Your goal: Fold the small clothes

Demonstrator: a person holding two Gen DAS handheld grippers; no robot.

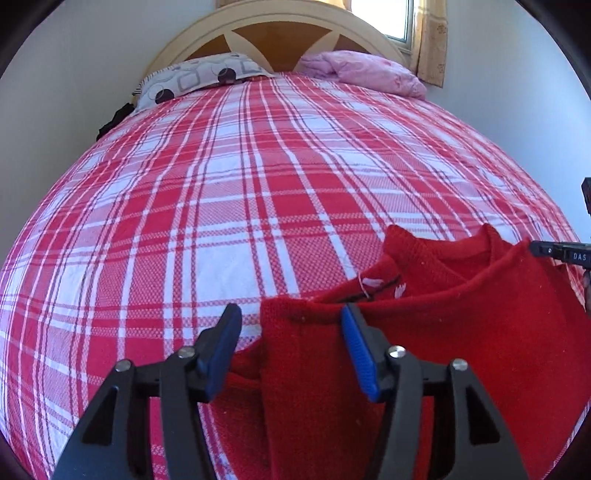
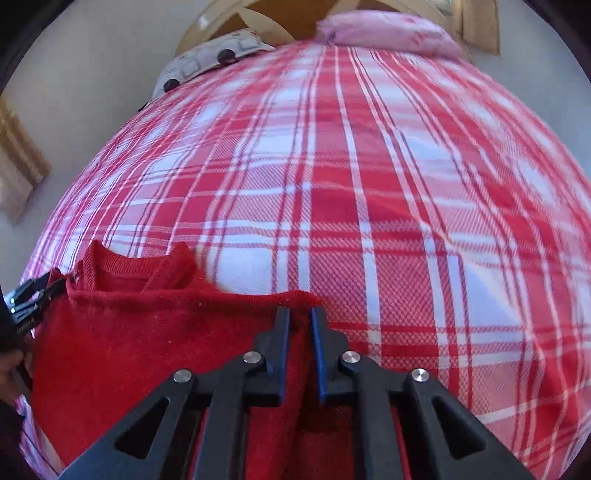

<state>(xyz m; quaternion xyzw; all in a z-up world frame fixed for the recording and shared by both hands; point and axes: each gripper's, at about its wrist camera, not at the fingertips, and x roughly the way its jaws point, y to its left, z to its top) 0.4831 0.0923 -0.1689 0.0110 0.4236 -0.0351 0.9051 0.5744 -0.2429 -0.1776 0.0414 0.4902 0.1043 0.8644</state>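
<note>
Red knitted sweater [image 1: 461, 332] is lying on the near end of the red-and-white plaid bedspread [image 1: 221, 184]; left gripper [image 1: 291, 325] is gaping around one shoulder, pads apart, while right gripper [image 2: 300, 325] is pinching the other. Beyond, two pillows [image 1: 199, 77] are lining the headboard [image 1: 273, 26].

Sweater [image 1: 461, 325]: on the bed [image 1: 258, 184], near its foot edge.
Pillows [image 1: 199, 77]: side by side at the headboard [image 1: 280, 37] edge.
</note>
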